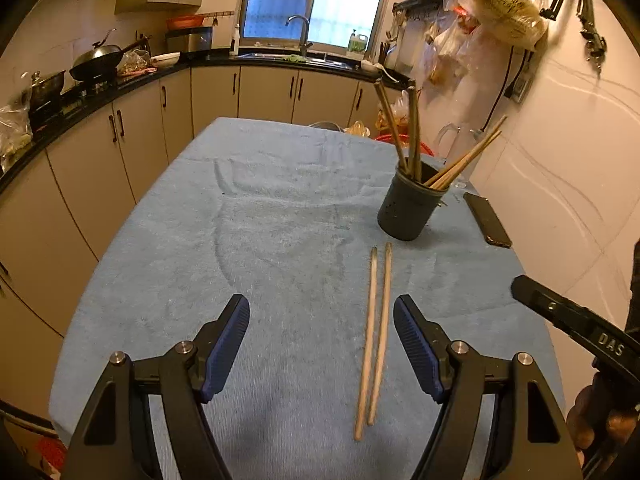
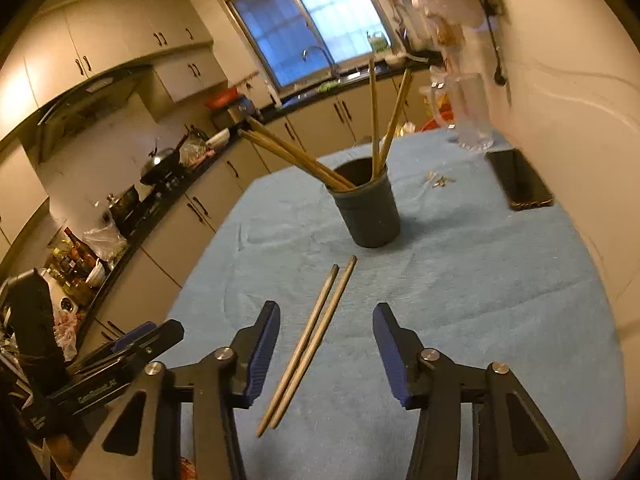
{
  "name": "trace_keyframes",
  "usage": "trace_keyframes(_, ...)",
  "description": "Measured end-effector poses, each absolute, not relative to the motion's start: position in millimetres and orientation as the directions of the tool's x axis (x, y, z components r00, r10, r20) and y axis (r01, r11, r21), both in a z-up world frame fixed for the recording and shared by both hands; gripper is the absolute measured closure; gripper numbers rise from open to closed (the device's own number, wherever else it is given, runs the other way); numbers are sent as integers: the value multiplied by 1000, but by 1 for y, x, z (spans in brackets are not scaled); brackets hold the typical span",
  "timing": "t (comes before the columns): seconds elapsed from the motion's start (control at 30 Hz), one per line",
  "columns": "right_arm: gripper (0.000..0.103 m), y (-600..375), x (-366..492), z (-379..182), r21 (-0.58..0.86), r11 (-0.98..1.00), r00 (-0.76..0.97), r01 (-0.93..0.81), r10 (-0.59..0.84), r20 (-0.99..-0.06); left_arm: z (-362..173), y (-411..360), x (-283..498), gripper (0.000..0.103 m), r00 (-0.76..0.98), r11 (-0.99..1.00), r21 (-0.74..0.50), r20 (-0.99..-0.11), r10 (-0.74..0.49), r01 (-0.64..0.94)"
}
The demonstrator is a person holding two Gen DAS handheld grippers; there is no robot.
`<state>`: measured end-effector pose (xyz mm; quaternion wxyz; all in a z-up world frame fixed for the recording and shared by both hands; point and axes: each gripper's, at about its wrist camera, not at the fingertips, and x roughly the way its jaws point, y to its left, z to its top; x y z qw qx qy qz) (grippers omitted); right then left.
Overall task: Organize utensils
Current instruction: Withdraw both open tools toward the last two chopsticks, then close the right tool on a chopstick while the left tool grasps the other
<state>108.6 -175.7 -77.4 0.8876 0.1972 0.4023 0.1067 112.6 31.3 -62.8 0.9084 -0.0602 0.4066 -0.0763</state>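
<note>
Kitchen table, blue cloth (image 1: 280, 220): one pair of chopsticks (image 1: 374, 340) lying loose, dark holder cup (image 1: 408, 208) behind.

Left gripper (image 1: 322, 344): jaws apart, nothing clamped; the pair lies between them, nearer the right-hand pad. Right gripper (image 2: 326, 354): jaws apart, narrower, chopsticks in the gap, pads not pressing. Cup holds more chopsticks, fanned out, feet hidden inside. Black phone (image 1: 486, 220) near the cloth's right edge, by the wall. Small metallic bits beside the cup too blurred to name. Cloth left of the pair lies bare to its edge; counter cabinets beyond.
</note>
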Motion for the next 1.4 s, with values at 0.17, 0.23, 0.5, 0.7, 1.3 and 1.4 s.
trace_keyframes(0.17, 58, -167, 154, -104, 413, 911, 565, -15, 348, -748, -74, 31, 134, 28, 638, 981, -171, -746, -190, 92)
trace_keyframes(0.23, 59, -161, 172, -115, 394, 919, 529, -15, 342, -776, -79, 30, 142, 28, 629, 981, -167, -754, -188, 93)
trace_keyframes(0.5, 71, -136, 242, -168, 350, 937, 372, -19, 332, -867, -98, 31, 163, 28, 600, 981, -158, -776, -193, 111)
trace_keyframes(0.7, 81, -118, 274, -190, 309, 951, 305, -4, 296, -905, -107, 38, 172, 28, 587, 981, -159, -786, -196, 116)
trace_keyframes(1.3, 92, -163, 227, -197, 207, 978, 347, 26, 185, -919, -142, -34, 223, 47, 418, 938, -183, -858, -299, 295)
trace_keyframes(1.4, 92, -175, 226, -197, 218, 975, 353, 51, 187, -917, -154, -60, 238, 57, 397, 937, -123, -882, -255, 327)
